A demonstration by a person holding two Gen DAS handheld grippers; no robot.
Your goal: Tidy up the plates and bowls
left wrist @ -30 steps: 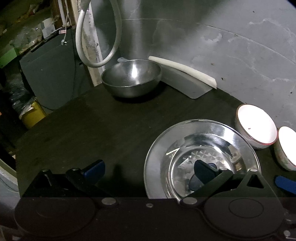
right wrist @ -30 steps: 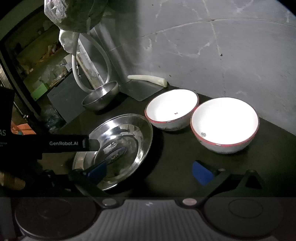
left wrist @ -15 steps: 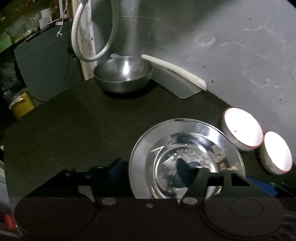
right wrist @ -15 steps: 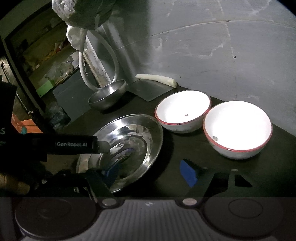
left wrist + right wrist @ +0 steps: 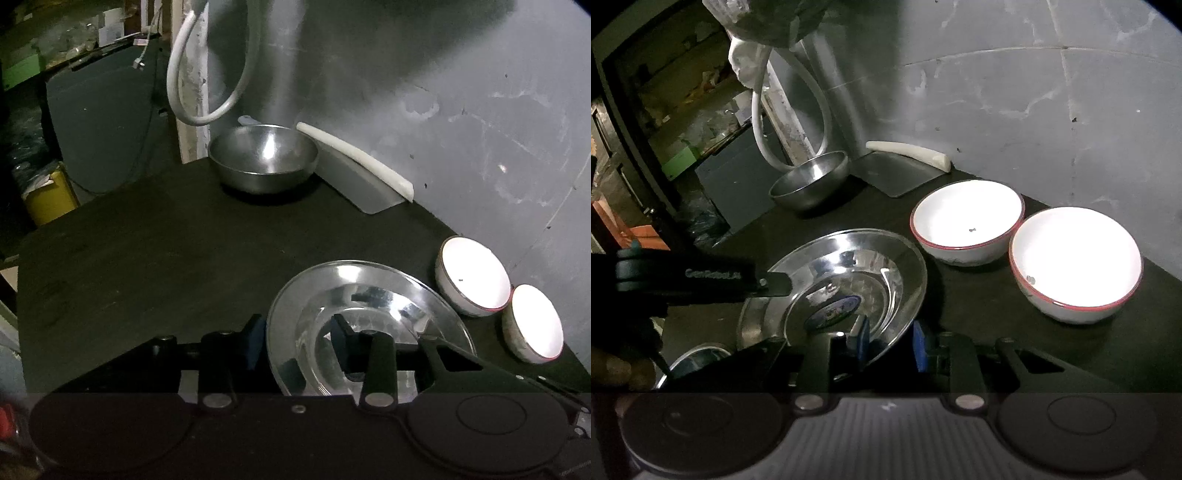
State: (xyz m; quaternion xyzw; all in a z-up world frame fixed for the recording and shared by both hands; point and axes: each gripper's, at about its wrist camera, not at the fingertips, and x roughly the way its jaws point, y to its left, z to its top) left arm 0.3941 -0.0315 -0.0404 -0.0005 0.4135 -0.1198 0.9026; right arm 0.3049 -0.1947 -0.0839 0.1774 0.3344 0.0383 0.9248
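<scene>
A shiny steel plate [image 5: 369, 295] [image 5: 849, 266] sits tilted above the dark table. My left gripper [image 5: 295, 343] is shut on its left rim, one finger outside and one inside. My right gripper [image 5: 890, 343] is shut on its near right rim. Two white bowls with red rims stand to the right, the nearer-to-plate bowl [image 5: 967, 221] [image 5: 472, 277] and the outer bowl [image 5: 1075, 262] [image 5: 535, 321]. A steel bowl [image 5: 264, 160] [image 5: 809, 182] stands at the back by the wall. A second steel plate [image 5: 698, 356] shows under the held one.
A grey tray with a white handle [image 5: 362, 173] [image 5: 905, 166] leans at the wall. A white hose loop [image 5: 207, 74] hangs over the steel bowl. The table [image 5: 147, 240] ends at the left, with a yellow box [image 5: 48, 199] and dark cabinet beyond.
Both grippers have closed from open onto the steel plate's rim, left on the left side, right on the right. The plate now sits tilted and raised.
</scene>
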